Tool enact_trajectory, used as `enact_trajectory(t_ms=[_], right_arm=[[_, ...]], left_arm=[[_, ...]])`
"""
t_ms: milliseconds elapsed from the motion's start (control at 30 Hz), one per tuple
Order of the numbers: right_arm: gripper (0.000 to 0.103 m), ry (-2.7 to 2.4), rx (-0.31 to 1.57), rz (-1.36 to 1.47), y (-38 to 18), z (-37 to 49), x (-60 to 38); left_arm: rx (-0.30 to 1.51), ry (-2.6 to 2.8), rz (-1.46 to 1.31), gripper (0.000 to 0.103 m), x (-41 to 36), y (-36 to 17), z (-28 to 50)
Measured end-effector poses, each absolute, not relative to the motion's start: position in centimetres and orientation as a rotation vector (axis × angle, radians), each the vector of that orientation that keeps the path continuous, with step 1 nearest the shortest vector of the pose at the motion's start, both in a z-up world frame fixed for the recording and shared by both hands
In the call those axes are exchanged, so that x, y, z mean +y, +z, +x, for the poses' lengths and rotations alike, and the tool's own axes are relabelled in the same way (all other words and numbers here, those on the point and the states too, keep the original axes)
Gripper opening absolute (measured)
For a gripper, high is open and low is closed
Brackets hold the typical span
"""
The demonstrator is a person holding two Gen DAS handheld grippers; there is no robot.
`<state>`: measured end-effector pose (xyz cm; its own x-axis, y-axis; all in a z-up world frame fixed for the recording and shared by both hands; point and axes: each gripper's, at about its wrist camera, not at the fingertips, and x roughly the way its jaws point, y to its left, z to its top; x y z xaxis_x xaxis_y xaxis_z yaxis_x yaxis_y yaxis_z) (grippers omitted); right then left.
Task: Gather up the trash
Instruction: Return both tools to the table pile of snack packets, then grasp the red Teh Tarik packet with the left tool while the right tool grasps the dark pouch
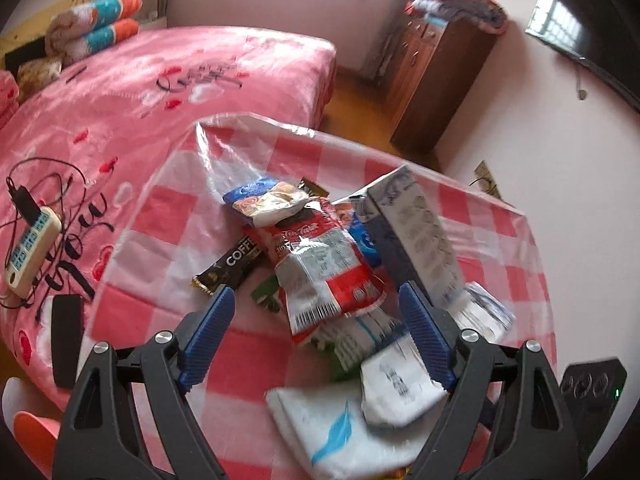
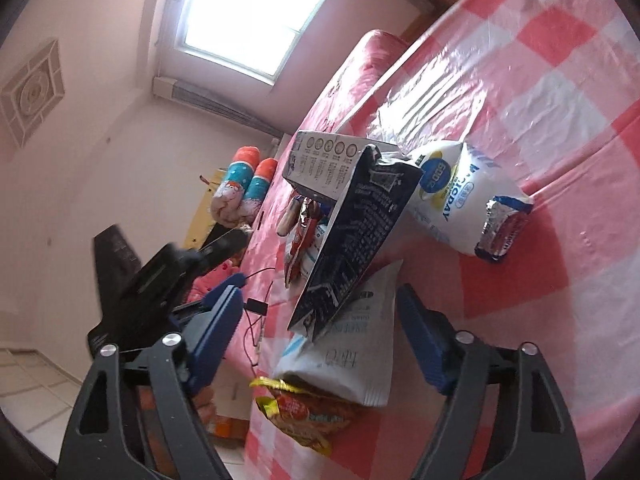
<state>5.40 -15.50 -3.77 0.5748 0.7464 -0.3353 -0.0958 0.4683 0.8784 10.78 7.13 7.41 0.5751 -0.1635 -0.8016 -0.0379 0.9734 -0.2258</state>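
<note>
Gathering step, not yet a grasp. Trash sits in a loose heap on the table with the pink-and-white checked cloth, beside a pink bed.

Left gripper — jaws spread wide, nothing pinched. It hangs over the near side of the heap; the red-and-silver snack wrapper lies between and just beyond the blue pads, no pad touching it. Black coffee sachet sits just left of the left pad, a grey carton to the right, and white tissue packs lie nearer the camera.

Right gripper — jaws apart, rolled sideways to the table. A black printed pouch stands tilted between the pads, resting on a white packet; I see no pad contact. White milk-powder bag lies apart, further along the cloth; a yellow-red wrapper sits at the table edge.

Next, as I judge it: the right needs to centre on the pouch and close firmly — thin film may slip or drag neighbours. No bin or bag is in view.
</note>
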Motion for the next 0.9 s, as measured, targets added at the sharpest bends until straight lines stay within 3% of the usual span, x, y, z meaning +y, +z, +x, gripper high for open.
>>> enact_trajectory(t_ms=[233,567,767,900], right_arm=[[0.069,0.582,0.815,0.951,-4.0,6.1,-15.4],[0.069,0.574,0.795,0.93,-3.6,7.2,-14.9],[0.069,0.577,0.783,0.913,-3.4,7.6,-14.9],[0.069,0.579,0.78,0.9,-3.4,7.6,-14.9]], left_arm=[[1.017,-0.053,-0.268,0.083,7.4,5.6,13.7],[1.061,-0.04,-0.229,0.082,6.3,4.1,16.1],[1.059,-0.03,-0.235,0.065,6.1,3.8,16.9],[1.048,-0.035,-0.227,0.06,5.9,3.9,16.5]])
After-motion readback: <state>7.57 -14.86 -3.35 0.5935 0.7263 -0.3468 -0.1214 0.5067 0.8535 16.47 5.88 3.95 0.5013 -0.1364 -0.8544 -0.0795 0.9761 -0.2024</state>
